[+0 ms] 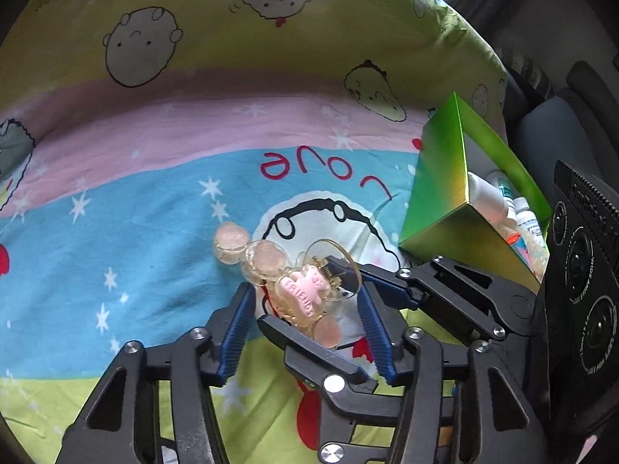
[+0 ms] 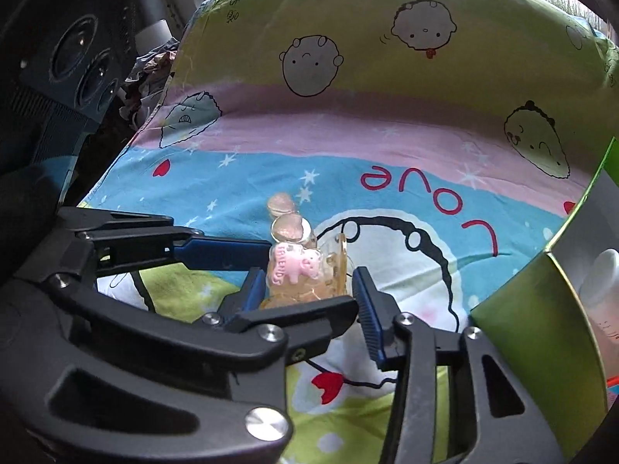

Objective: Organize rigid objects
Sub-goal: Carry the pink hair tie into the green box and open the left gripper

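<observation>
A clear amber hair clip (image 1: 305, 294) with a pink "FRIENDS" charm and glittery round discs lies on the cartoon-print sheet (image 1: 154, 232). My left gripper (image 1: 305, 290) straddles it crosswise, and both blue pads press its sides. My right gripper (image 2: 307, 274) comes in from the right and closes on the same hair clip (image 2: 294, 266) along its length. Its left pad touches the charm end and its right pad meets the clear lever. In the left wrist view one of the right gripper's fingers (image 1: 387, 282) reaches the clip's hinge. In the right wrist view one of the left gripper's fingers (image 2: 228, 251) lies against the clip.
An open shiny green box (image 1: 437, 193) holding small bottles (image 1: 487, 197) stands just right of the clip; its wall (image 2: 541, 309) is close to my right gripper. A dark box with round lenses (image 1: 580, 263) sits beyond the sheet's right edge. The sheet slopes up at the back.
</observation>
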`<state>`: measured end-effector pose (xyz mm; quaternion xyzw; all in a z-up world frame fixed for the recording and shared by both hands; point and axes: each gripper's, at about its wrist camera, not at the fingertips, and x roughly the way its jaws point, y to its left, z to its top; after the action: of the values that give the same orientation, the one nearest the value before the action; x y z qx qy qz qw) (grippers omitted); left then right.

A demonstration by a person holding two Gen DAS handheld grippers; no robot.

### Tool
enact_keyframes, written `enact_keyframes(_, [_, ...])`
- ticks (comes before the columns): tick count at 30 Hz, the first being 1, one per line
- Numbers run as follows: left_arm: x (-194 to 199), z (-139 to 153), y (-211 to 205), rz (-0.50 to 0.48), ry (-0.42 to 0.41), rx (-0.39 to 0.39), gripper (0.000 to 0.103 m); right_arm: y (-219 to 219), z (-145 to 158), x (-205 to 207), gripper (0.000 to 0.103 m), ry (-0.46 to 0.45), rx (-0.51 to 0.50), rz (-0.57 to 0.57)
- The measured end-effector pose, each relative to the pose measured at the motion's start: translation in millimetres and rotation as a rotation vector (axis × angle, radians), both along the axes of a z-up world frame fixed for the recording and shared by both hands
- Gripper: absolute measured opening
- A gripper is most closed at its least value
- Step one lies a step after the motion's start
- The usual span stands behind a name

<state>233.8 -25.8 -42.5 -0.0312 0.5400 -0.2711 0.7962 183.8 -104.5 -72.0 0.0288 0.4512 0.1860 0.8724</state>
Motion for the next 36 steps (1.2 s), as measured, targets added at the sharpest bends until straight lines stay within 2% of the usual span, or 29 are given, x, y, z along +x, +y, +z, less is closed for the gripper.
enact_keyframes(3, [-5,0,2,-0.001,-0.006,-0.009,0.051,1,-1,-2,0.045,-0.005,-0.003,0.002])
enact_keyframes(5, [-11,4,3,-0.011,-0.017,-0.021,0.048,0,0,-7,0.04,-0.019,-0.016,0.002])
enact_keyframes(10, [-29,19,-5,-0.034,-0.046,-0.017,0.048,-7,13,-27,0.039,-0.051,-0.005,-0.008])
enact_keyframes(16, [-60,56,-28,-0.087,-0.135,-0.025,0.048,-26,45,-57,0.04,-0.126,-0.021,-0.04])
enact_keyframes(21, [-81,97,-68,-0.145,-0.227,-0.048,0.048,-61,83,-84,0.04,-0.222,-0.046,-0.093])
enact_keyframes(26, [-91,121,-126,-0.213,-0.277,-0.08,0.048,-115,110,-104,0.04,-0.277,-0.073,-0.174])
enact_keyframes(30, [-92,125,-171,-0.263,-0.283,-0.099,0.048,-156,116,-114,0.04,-0.285,-0.094,-0.239])
enact_keyframes(36, [-93,110,-219,-0.288,-0.271,-0.075,0.048,-196,102,-119,0.042,-0.249,-0.104,-0.302])
